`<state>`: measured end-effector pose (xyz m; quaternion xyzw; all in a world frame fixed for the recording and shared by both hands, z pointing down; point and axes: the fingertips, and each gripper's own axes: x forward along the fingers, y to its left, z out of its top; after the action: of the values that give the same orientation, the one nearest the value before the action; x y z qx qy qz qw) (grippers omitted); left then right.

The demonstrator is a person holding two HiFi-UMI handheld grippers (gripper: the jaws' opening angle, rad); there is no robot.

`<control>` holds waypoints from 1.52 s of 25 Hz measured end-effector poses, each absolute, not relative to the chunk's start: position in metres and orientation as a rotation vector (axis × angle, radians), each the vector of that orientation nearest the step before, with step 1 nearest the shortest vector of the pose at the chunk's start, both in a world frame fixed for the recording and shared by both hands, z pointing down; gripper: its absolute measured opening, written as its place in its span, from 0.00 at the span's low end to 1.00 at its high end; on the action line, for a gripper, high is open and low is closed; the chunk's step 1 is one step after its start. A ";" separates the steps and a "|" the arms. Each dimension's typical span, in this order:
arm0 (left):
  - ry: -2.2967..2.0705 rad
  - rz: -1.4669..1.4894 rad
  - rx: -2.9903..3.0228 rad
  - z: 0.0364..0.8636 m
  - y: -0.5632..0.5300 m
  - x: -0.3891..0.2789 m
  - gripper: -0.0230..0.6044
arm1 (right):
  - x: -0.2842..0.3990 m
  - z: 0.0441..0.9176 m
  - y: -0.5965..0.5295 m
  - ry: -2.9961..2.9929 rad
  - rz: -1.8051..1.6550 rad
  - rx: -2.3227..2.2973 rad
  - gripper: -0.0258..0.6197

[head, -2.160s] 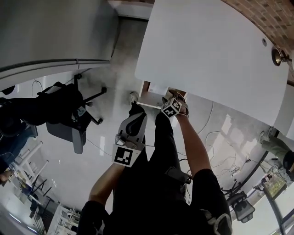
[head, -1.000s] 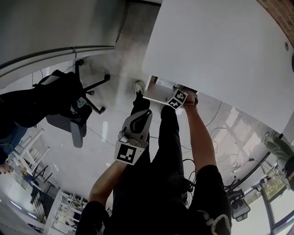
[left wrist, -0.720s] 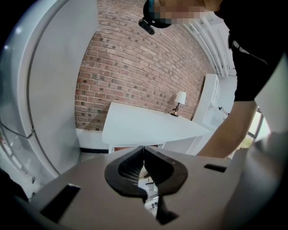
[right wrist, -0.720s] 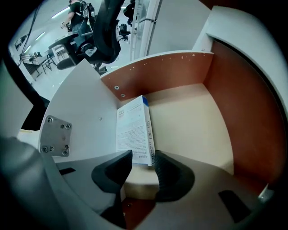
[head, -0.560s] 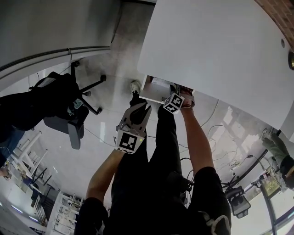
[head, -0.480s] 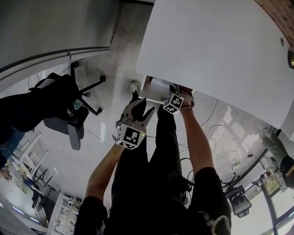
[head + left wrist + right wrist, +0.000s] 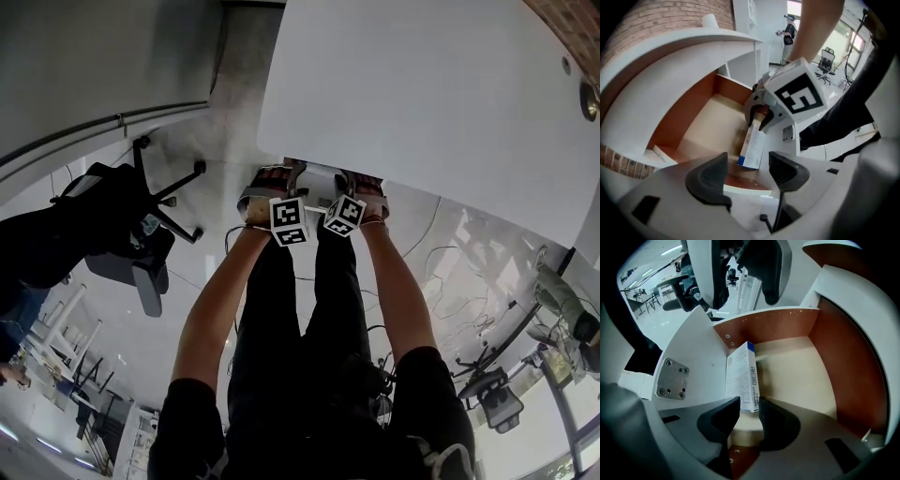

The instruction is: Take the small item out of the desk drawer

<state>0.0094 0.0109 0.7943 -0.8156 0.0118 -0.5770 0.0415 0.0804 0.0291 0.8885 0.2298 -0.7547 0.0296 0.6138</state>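
Box [image 7: 743, 376]: inside open drawer [image 7: 787, 324], clamped at near end by right gripper [image 7: 747, 411]; long axis straight out along jaws, deeper into drawer. Left gripper [image 7: 749, 164]: opening, empty, facing box from opposite side. Judged: withdrawal falls to right.

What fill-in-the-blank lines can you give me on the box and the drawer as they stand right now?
1. The box is clamped between the jaws of the person's ____ gripper.
2. The box is white with ____ trim at its ends.
3. The drawer under the white desk stands ____.

Missing words: right; blue; open
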 end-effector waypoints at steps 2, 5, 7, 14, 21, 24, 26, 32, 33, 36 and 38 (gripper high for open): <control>-0.023 -1.794 -2.444 0.808 0.010 0.013 0.47 | 0.082 0.887 0.032 -1.736 0.052 0.532 0.26; -0.091 -1.823 -2.372 0.827 0.012 0.017 0.47 | 0.085 0.889 0.037 -1.725 0.017 0.537 0.26; -0.134 -1.825 -2.325 0.836 0.015 0.024 0.47 | 0.084 0.888 0.038 -1.735 0.014 0.544 0.27; -0.216 -1.873 -2.217 0.866 0.011 0.033 0.47 | 0.082 0.886 0.041 -1.756 -0.031 0.531 0.27; -0.337 -1.900 -2.124 0.888 0.021 0.036 0.47 | 0.078 0.878 0.050 -1.794 -0.034 0.516 0.27; -0.364 -1.925 -2.111 0.895 0.026 0.037 0.33 | 0.078 0.876 0.055 -1.795 -0.034 0.514 0.27; -0.379 -1.941 -2.107 0.901 0.028 0.035 0.25 | 0.076 0.876 0.054 -1.796 -0.035 0.516 0.27; -0.386 -1.968 -2.129 0.902 0.030 0.034 0.19 | 0.075 0.874 0.054 -1.810 0.007 0.513 0.27; -0.379 -1.965 -2.133 0.899 0.032 0.034 0.18 | 0.076 0.870 0.056 -1.817 0.027 0.518 0.29; -0.350 -1.961 -2.128 0.889 0.037 0.028 0.16 | 0.074 0.849 0.058 -1.851 0.073 0.561 0.31; -0.325 -1.960 -2.123 0.880 0.039 0.023 0.16 | 0.077 0.832 0.056 -1.866 0.102 0.609 0.31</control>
<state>0.0230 0.0385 0.8802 -0.7252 -0.1109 -0.6695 0.1168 0.0772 0.0557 0.8325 0.2577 -0.7900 0.0433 0.5546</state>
